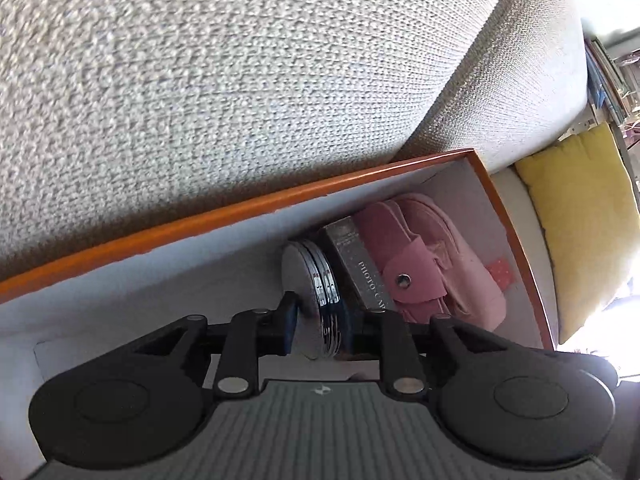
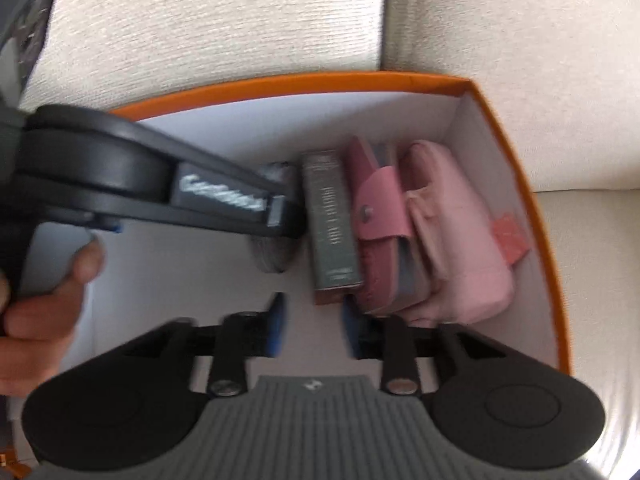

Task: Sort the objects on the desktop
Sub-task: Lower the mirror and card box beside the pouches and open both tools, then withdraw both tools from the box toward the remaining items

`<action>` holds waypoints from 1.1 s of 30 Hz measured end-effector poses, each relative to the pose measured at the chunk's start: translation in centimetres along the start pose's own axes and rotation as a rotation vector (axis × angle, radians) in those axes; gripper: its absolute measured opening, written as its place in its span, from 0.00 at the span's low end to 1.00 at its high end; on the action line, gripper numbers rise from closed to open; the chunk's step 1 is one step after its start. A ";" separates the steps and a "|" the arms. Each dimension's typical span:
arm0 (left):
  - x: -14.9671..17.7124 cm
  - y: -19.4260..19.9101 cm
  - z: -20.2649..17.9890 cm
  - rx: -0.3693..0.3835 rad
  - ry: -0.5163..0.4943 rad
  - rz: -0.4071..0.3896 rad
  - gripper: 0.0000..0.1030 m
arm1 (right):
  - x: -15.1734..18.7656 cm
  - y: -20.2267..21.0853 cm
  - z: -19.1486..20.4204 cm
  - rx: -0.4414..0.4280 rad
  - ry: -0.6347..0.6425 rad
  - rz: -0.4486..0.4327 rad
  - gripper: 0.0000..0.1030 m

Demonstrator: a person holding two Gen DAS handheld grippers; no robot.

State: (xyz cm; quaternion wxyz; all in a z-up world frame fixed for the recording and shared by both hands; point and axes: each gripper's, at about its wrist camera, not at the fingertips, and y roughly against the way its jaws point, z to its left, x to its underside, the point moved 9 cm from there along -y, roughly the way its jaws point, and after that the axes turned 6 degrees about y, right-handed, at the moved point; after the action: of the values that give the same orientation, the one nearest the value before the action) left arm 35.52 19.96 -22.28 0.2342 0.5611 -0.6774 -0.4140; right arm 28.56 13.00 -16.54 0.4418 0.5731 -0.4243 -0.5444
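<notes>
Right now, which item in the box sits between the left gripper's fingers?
The round silver compact, standing on edge at the row's left end. The left gripper straddles it; the grey box and pink pouches stand beyond.

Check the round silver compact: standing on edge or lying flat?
On edge: the silver compact stands upright in the orange box, between the left gripper fingers.

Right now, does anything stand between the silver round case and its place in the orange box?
Nothing visible does. The silver round case is inside the orange box, standing on edge beside the grey carton, between the fingers of the left gripper.
</notes>
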 end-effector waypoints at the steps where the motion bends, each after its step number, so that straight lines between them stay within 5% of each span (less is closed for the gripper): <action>1: 0.0 -0.1 0.0 0.003 0.005 0.001 0.24 | 0.0 -0.2 0.3 -0.011 -0.009 0.008 0.48; 7: 0.1 0.4 1.4 0.044 0.039 0.025 0.28 | -1.1 -1.6 -0.6 0.010 -0.154 0.050 0.39; 11: 0.4 0.5 1.8 0.086 0.065 0.038 0.29 | -0.6 -2.0 -1.6 0.010 -0.262 0.047 0.19; 18: 0.8 0.0 0.5 0.152 0.025 0.033 0.30 | -0.1 -0.9 -0.6 0.006 -0.263 -0.011 0.22; 33: 0.3 2.4 2.0 0.110 -0.001 0.019 0.30 | 2.0 1.0 1.9 0.045 -0.217 -0.030 0.22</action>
State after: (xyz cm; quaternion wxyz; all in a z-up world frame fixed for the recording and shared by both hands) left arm 32.50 20.29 -21.40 0.2066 0.5667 -0.7044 -0.3741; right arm 26.78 10.76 -16.05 0.3720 0.5270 -0.4732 -0.6000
